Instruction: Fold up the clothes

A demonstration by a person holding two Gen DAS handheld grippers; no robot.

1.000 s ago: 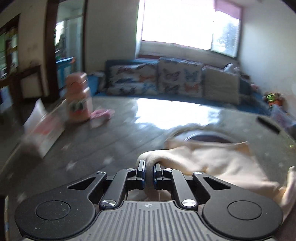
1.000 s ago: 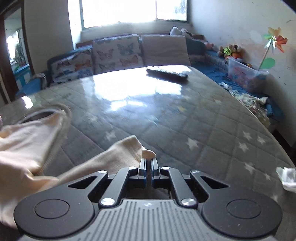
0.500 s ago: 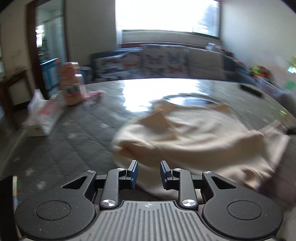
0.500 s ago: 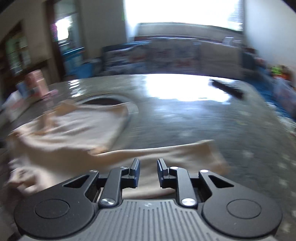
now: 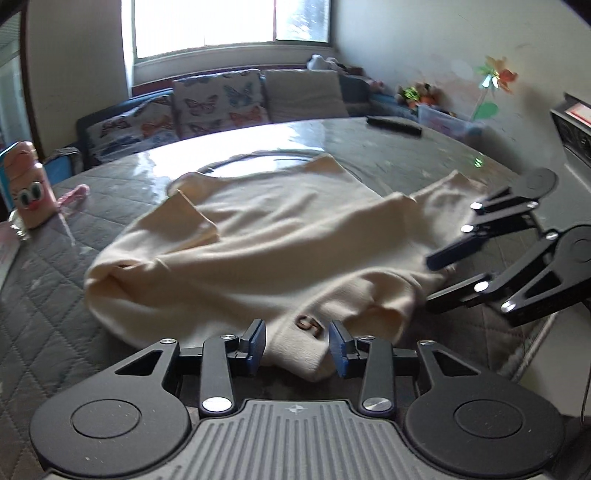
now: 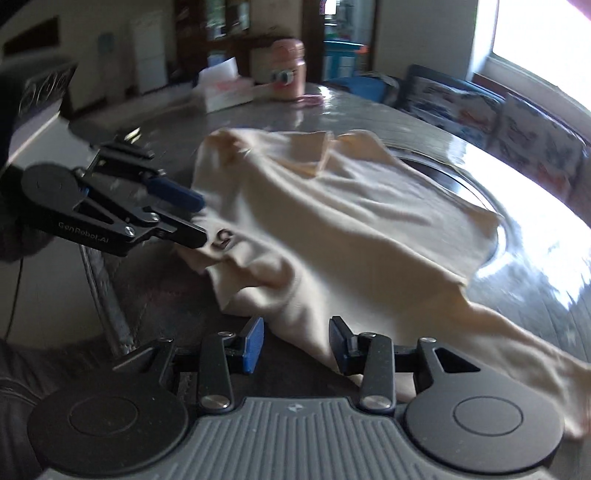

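Cream knit fabric of a garment [image 5: 266, 240] lies crumpled on a grey quilted table cover [image 5: 44, 280], directly ahead of both hand-held grippers. In the left wrist view, the left gripper [image 5: 297, 345] has its 2 blue-padded jaws opening, partly spread; a hem corner bearing a dark "5" mark [image 5: 309, 325] sits between them, and the pads do not press on it. The same gripper appears in the right wrist view [image 6: 197, 221], where its fingertips flank that mark at the garment's near edge. The right gripper [image 6: 295, 343] is likewise opening, its jaws partly spread; a fold of the garment [image 6: 332, 229] runs between them without being pinched, though motion blur softens this edge. In the left wrist view the right gripper [image 5: 430, 282] enters from the right, fingertips at the garment's right margin. Beyond the left gripper, the garment spreads toward a round glass turntable [image 5: 266, 166]. Farther left of it stands a pink cartoon-faced container [image 5: 31, 188]. Farther still, a dark remote control [image 5: 393, 125] lies near the table's far edge, ahead of butterfly-print cushions [image 5: 218, 105] beneath a bright window [image 5: 229, 26].
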